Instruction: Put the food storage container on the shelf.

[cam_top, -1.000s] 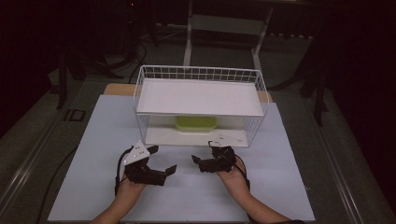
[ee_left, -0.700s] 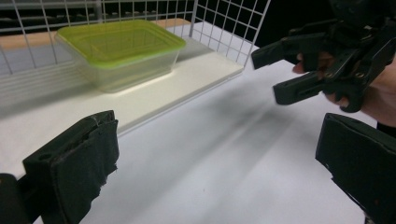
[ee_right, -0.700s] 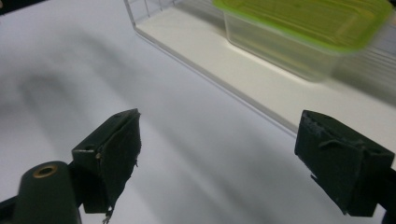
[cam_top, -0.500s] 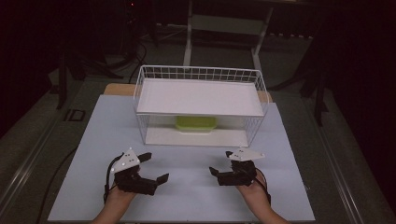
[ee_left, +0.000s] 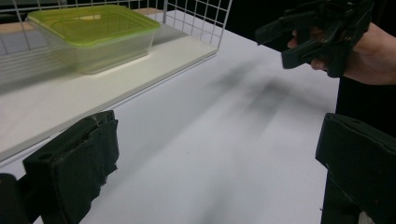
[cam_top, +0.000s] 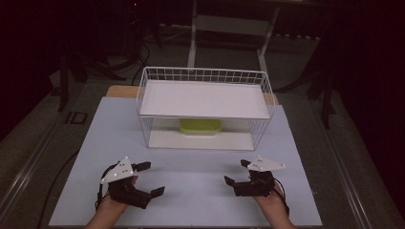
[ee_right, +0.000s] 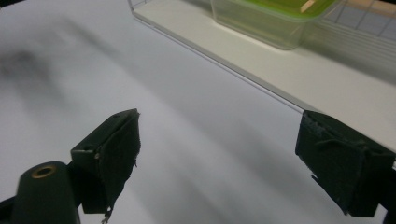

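Hands have drawn apart toward the lower frame corners; left hand-held gripper (cam_top: 147, 178) and right hand-held gripper (cam_top: 235, 173) both released, far from the lidded box (cam_top: 200, 126) in the wire rack (cam_top: 203, 75)

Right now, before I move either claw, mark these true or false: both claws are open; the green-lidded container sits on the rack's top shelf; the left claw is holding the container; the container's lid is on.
1. Both claws are open: true. The left claw and the right claw each stand with jaws spread and nothing between them.
2. The green-lidded container sits on the top shelf of the wire rack: false. It sits on the lower shelf, under the white top board.
3. The left claw holds the container: false. It hovers over the table, well apart from it.
4. The lid is on: true.
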{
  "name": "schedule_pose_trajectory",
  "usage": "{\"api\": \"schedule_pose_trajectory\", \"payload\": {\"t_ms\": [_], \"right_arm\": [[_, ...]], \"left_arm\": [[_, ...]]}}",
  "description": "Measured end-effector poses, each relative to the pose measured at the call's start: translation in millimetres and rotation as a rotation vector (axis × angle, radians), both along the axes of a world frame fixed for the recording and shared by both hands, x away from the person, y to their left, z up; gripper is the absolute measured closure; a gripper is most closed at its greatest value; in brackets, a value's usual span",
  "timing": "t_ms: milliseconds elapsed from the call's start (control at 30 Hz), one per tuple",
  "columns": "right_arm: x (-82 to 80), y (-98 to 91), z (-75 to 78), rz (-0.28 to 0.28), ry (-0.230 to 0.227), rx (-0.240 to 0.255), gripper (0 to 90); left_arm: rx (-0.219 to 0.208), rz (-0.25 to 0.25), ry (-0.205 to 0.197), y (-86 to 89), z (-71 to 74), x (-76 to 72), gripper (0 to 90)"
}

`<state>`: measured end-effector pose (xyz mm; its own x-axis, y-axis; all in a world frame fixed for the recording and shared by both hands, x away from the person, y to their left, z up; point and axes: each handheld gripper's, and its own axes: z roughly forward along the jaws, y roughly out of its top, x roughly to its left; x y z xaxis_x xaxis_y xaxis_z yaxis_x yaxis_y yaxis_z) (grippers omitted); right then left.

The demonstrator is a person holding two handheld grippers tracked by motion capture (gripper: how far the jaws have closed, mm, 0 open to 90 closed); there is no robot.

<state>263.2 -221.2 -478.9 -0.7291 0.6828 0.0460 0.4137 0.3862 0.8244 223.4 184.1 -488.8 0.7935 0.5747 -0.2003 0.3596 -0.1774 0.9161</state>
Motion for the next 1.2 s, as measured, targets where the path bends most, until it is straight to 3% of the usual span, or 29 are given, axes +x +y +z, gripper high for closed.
{"api": "schedule_pose_trajectory", "payload": {"t_ms": [200, 400, 700, 867, 1033, 1200], "right_arm": [[-3.0, -14.2, -0.8, 0.008, 0.005, 0.022, 13.9], [-2.8, -23.2, -11.4, -0.006, 0.026, 0.038, 13.9], [7.9, -42.1, -10.7, -0.010, -0.035, 0.040, 13.9], [10.7, -46.6, -14.5, 0.027, 0.003, 0.071, 13.9], [9.1, -41.6, -15.2, 0.066, 0.007, 0.061, 14.0], [9.4, -40.6, -16.7, 0.081, 0.033, 0.091, 14.0]], "left_arm": [[-0.024, 0.012, 0.004, 4.3, -4.2, -0.9, 0.1], [-0.030, 0.019, 0.012, 6.5, -8.4, 0.0, 0.1], [-0.017, -0.001, 0.017, 7.1, -13.4, -0.1, 0.1], [-0.012, 0.000, 0.037, 8.7, -17.1, 1.9, 0.1], [-0.011, -0.010, 0.031, 7.9, -16.6, 2.0, 0.1], [-0.041, -0.022, 0.029, 7.7, -15.6, 2.5, 0.1]]}}
